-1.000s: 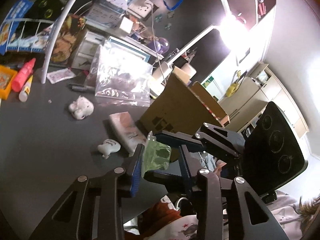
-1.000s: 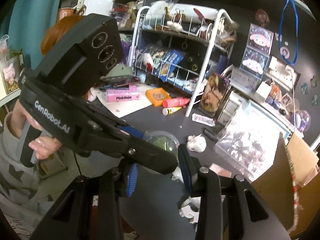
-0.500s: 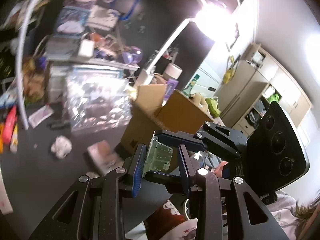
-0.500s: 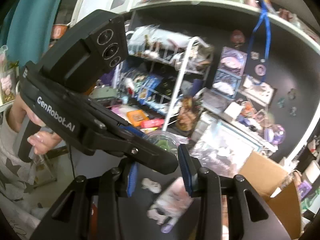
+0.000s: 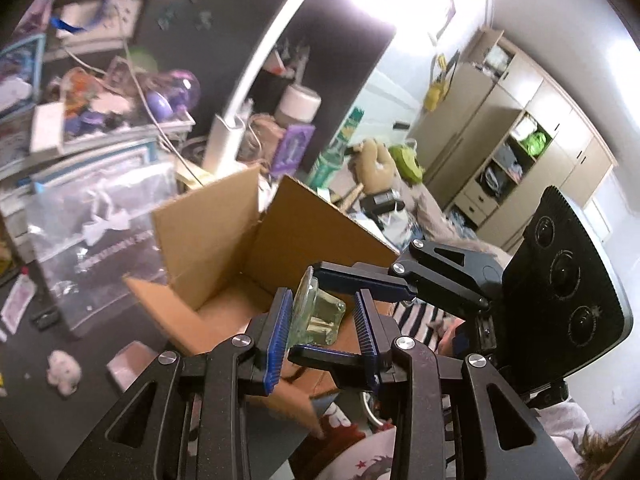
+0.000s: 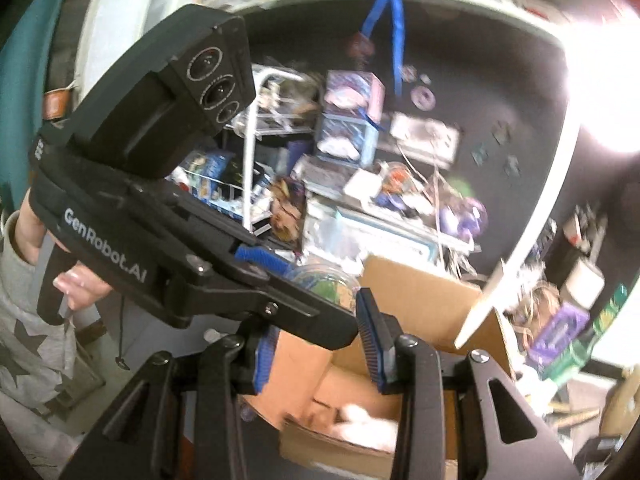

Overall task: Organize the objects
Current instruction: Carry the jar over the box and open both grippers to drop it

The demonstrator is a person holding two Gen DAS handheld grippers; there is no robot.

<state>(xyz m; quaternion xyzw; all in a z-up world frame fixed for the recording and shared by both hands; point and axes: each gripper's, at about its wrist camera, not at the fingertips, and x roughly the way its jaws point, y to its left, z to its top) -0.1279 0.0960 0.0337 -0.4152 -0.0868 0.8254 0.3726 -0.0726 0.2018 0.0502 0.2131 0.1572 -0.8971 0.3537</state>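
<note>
- Slipping is the main risk: the clear capsule (image 5: 316, 314) sits tilted between the blue pads (image 5: 279, 332) of the left gripper (image 5: 322, 330), and I judge that a smooth round shell held off-centre could twist out short of the box.
- Crossing at lower centre of the left view, the right gripper (image 5: 360, 320) reaches in sideways around the same capsule; its pads (image 6: 370, 344) seem to stand a little off the capsule, so I cannot tell whether it grips, and the two tools could knock each other.
- Standing up at centre frame, the flaps of the box (image 5: 224, 240) could catch the capsule if it is let go too near the edge.
- Lying on the box floor, low in the right view, pale soft things (image 6: 364, 424) may make the capsule roll on landing.
- Compared with a second ago, the capsule, then over the dark desk (image 5: 80, 412), now hangs over the open box, and the small white toy (image 5: 63, 372) sits far lower left.
- Compared with half a second ago, the box fills much more of both views.
</note>
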